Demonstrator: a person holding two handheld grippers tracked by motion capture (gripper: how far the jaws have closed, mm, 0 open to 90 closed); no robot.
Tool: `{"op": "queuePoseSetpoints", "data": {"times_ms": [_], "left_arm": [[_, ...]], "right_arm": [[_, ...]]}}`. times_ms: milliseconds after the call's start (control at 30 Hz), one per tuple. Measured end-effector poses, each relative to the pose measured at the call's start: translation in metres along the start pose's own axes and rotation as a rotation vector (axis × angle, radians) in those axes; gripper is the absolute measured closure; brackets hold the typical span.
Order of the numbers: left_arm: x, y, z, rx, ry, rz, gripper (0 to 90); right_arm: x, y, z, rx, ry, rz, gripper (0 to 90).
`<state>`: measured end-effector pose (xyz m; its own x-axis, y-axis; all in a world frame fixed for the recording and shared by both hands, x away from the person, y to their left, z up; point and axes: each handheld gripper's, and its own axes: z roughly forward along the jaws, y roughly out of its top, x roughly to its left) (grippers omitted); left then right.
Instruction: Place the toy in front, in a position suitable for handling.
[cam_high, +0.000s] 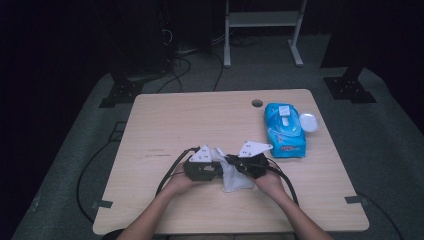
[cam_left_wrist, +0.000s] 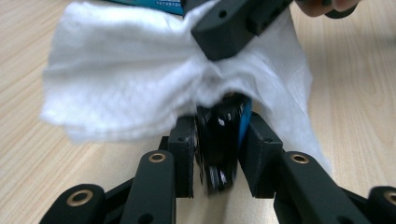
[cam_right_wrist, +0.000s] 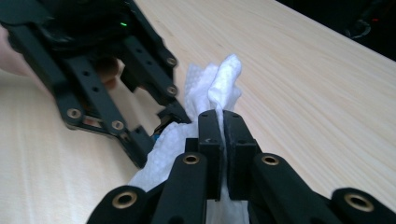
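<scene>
We see a white wipe (cam_left_wrist: 140, 88) with a fine dimpled weave, and between the left gripper (cam_left_wrist: 217, 154)'s black jaws a glossy black thing (cam_left_wrist: 218, 140) with a blue edge. The right gripper (cam_right_wrist: 219, 140) is black too, with brass-coloured pins at its joints. Our worktop (cam_high: 200, 120) is pale wood grain. On it lies a bright blue wipe pack (cam_high: 284, 131) with a white flap, beside a small white lid (cam_high: 308, 122). Each gripper carries a grey plate with dark dots.

Bright table, dark room around it.
The high view is soft and grainy, with the table (cam_high: 200, 120) evenly lit from above; in the left gripper view the white wipe (cam_left_wrist: 140, 79) glares and nearby parts are blurred.
</scene>
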<state>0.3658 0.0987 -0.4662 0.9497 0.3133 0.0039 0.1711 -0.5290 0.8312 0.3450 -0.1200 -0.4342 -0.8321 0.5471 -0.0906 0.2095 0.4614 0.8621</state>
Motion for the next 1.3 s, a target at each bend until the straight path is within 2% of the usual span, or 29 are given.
{"op": "queuePoseSetpoints", "data": {"times_ms": [67,133,267,400,500,567,667,733,833,867,967,1033,1067,1133,1200,1267,1300], "left_arm": [[0.000,0.000,0.000,-0.001,-0.001,0.002,68.0],[0.000,0.000,0.000,0.002,-0.005,0.008,68.2],[0.000,0.000,0.000,0.004,-0.001,0.007,68.4],[0.002,-0.001,-0.001,0.002,-0.001,0.007,69.6],[0.001,-0.001,-0.001,0.001,0.000,0.012,69.6],[0.002,-0.001,-0.001,0.003,-0.001,0.013,69.6],[0.002,-0.001,-0.001,-0.001,-0.005,0.004,69.5],[0.003,-0.001,-0.001,-0.004,-0.010,-0.003,69.4],[0.003,0.000,-0.001,-0.015,-0.011,-0.010,66.8],[0.004,0.000,-0.001,-0.019,-0.012,-0.026,64.7],[0.005,0.001,0.001,-0.018,-0.017,-0.035,60.6],[0.006,0.002,0.003,-0.014,-0.017,-0.062,55.2],[0.007,0.003,0.004,-0.017,-0.019,-0.063,54.0],[0.006,0.004,0.005,-0.021,-0.014,-0.056,56.6],[0.006,0.004,0.006,-0.023,-0.022,-0.047,62.2],[0.004,0.004,0.007,-0.013,-0.011,-0.019,66.2],[0.004,0.004,0.007,-0.013,-0.010,-0.018,66.5]], "right_arm": [[0.000,0.000,-0.001,0.000,-0.012,0.005,86.4],[0.003,0.002,0.001,-0.018,0.025,0.031,86.4],[0.012,0.008,0.006,-0.024,0.040,0.000,86.4],[-0.001,0.005,-0.007,-0.034,-0.009,0.018,86.4],[-0.014,-0.003,-0.016,-0.010,-0.075,0.023,86.4],[-0.024,-0.012,-0.021,0.012,-0.116,0.050,86.2],[-0.029,-0.017,-0.023,0.004,-0.098,0.073,83.3],[-0.028,-0.014,-0.023,0.025,-0.113,0.048,74.9],[-0.028,-0.011,-0.026,0.006,-0.121,0.044,64.6],[-0.028,-0.009,-0.028,0.005,-0.123,0.037,62.5],[-0.028,-0.006,-0.035,-0.018,-0.157,-0.008,61.4],[-0.027,-0.004,-0.037,-0.047,-0.141,-0.014,64.2],[-0.025,-0.004,-0.037,-0.052,-0.127,-0.027,65.8],[-0.023,-0.005,-0.032,-0.036,-0.095,-0.032,67.4],[-0.021,-0.008,-0.024,0.009,-0.105,-0.046,67.8],[-0.024,-0.012,-0.019,0.029,-0.096,-0.021,70.0],[-0.025,-0.014,-0.018,0.015,-0.087,0.004,74.1]]}}
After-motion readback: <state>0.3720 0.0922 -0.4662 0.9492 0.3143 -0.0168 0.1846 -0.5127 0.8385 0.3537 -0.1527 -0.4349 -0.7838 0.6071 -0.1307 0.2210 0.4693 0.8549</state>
